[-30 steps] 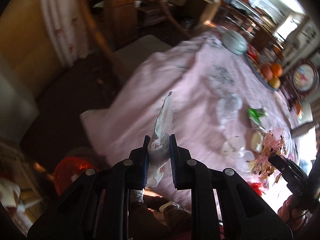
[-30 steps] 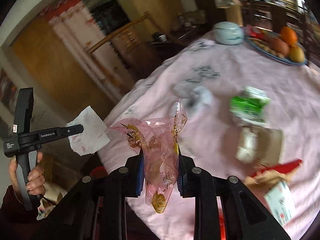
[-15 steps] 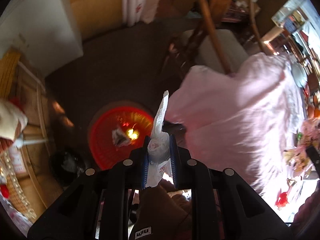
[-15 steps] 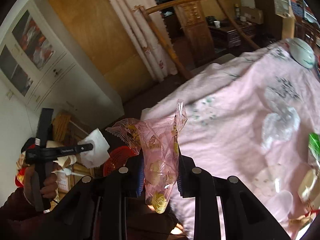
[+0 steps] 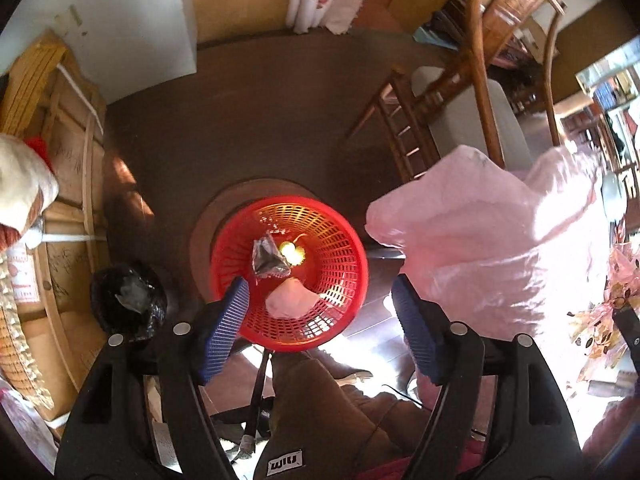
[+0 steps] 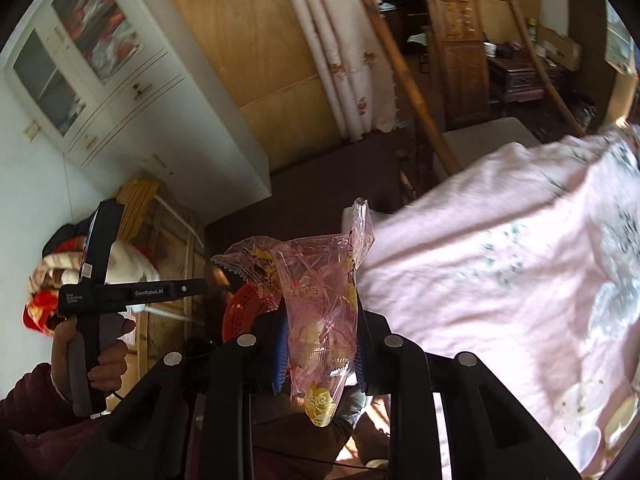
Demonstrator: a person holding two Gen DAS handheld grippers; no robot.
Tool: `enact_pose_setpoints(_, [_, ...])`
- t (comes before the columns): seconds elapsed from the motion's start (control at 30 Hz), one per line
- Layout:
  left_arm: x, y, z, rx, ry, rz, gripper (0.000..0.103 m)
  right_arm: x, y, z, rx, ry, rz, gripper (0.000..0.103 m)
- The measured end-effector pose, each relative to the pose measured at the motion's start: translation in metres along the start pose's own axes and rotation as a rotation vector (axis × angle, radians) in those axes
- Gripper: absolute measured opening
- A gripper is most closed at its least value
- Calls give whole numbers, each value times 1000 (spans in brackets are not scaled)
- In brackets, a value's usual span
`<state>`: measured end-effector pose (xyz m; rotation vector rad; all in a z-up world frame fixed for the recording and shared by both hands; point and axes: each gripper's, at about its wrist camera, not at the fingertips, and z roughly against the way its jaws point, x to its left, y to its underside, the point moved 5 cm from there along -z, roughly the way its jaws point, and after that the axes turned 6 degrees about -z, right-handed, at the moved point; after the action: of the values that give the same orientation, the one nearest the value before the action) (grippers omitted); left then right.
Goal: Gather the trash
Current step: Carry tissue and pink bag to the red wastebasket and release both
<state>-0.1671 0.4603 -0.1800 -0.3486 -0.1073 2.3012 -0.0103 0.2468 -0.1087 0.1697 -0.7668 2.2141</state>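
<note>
My left gripper [image 5: 320,326] is open and empty, right above a red mesh basket [image 5: 236,276] on the floor. A white tissue [image 5: 290,302] lies in the basket beside a dark crumpled wrapper [image 5: 267,258]. My right gripper [image 6: 320,346] is shut on a pink flowered cellophane wrapper [image 6: 320,300], held up near the table's edge. The basket's rim [image 6: 240,312] shows behind that wrapper, and the left gripper's handle [image 6: 132,292] shows at the left of the right wrist view. The pink wrapper also shows at the right edge of the left wrist view [image 5: 608,320].
A table under a pink cloth [image 6: 520,272] fills the right, also in the left wrist view [image 5: 492,240]. A wooden chair [image 5: 448,92] stands beyond it. A black bag [image 5: 128,304] and cardboard boxes [image 5: 64,220] sit left of the basket. A white cabinet [image 6: 100,80] stands at the back left.
My left gripper swung from the table to above the basket, opened, and let the tissue fall into it. My right gripper turned left with the pink wrapper still held.
</note>
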Motion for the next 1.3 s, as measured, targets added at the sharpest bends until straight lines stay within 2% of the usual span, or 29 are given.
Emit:
enact_pose_setpoints(0.3, [34,3,9,-26,-18,83,72,55,0,-42,142,-75,169,26])
enact_pose_setpoints(0.5, [56,17,22,-45,-54,141,75,87,0,-73,226,-137,259,27])
enact_pose_setpoints(0.67, [78,30,30,-56,-79,207,76,110,4,-96,279,-171,297,40])
enact_pose_setpoints(0.73, [85,35,33,-59,-88,230,76,117,4,-102,289,-174,310,49])
enact_pose_setpoints(0.8, [90,39,35,-60,-89,246,76,123,4,-105,287,-184,309,55])
enact_pose_setpoints(0.97, [92,41,35,-61,-87,262,76,127,4,-105,284,-190,302,62])
enact_pose_setpoints(1.1, [88,39,34,-60,-82,251,76,127,3,-109,272,-161,296,75])
enact_pose_setpoints(1.3, [82,34,32,-60,-77,225,76,125,-1,-118,277,-149,281,75])
